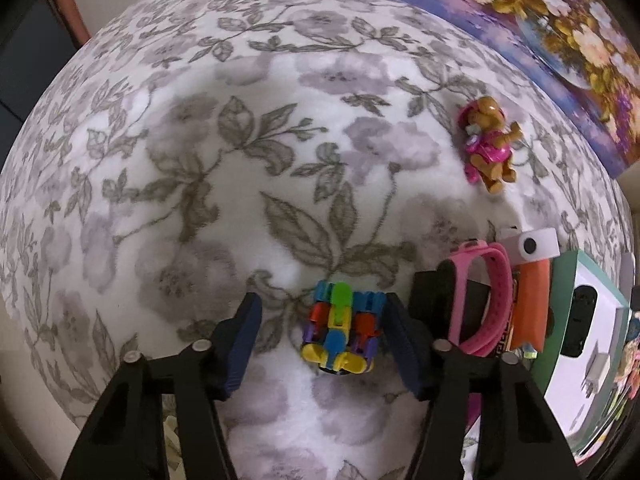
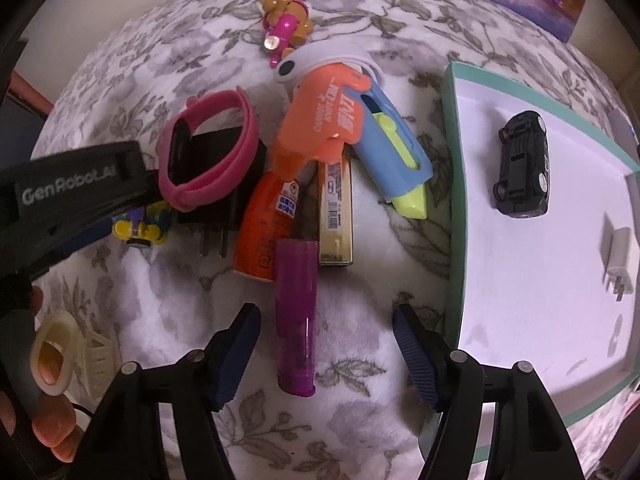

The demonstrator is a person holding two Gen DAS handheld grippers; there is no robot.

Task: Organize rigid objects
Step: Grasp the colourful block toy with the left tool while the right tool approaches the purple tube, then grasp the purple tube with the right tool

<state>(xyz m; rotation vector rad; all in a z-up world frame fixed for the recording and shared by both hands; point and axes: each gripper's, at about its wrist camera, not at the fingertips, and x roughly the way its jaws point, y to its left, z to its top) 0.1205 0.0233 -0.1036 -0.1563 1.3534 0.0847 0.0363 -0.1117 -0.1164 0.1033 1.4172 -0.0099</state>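
Observation:
My left gripper (image 1: 322, 340) is open, its jaws on either side of a multicoloured block toy (image 1: 339, 328) lying on the floral blanket; the right finger touches or nearly touches it. My right gripper (image 2: 326, 350) is open around a purple tube (image 2: 297, 316) lying between the jaws, not touching. A teal-rimmed white tray (image 2: 520, 264) to the right holds a black toy car (image 2: 522, 164) and a white plug (image 2: 618, 264). The block toy (image 2: 140, 226) peeks out under the left gripper body in the right wrist view.
A pile lies ahead: pink wristband (image 2: 208, 152) on a black charger, orange bottle (image 2: 266, 220), gold box (image 2: 336, 216), orange and blue utility knife (image 2: 360, 132), white gadget (image 2: 320, 58). A toy dog (image 1: 488, 144) lies farther off. A cream hair clip (image 2: 72, 354) lies at left. A painting (image 1: 540, 36) leans behind.

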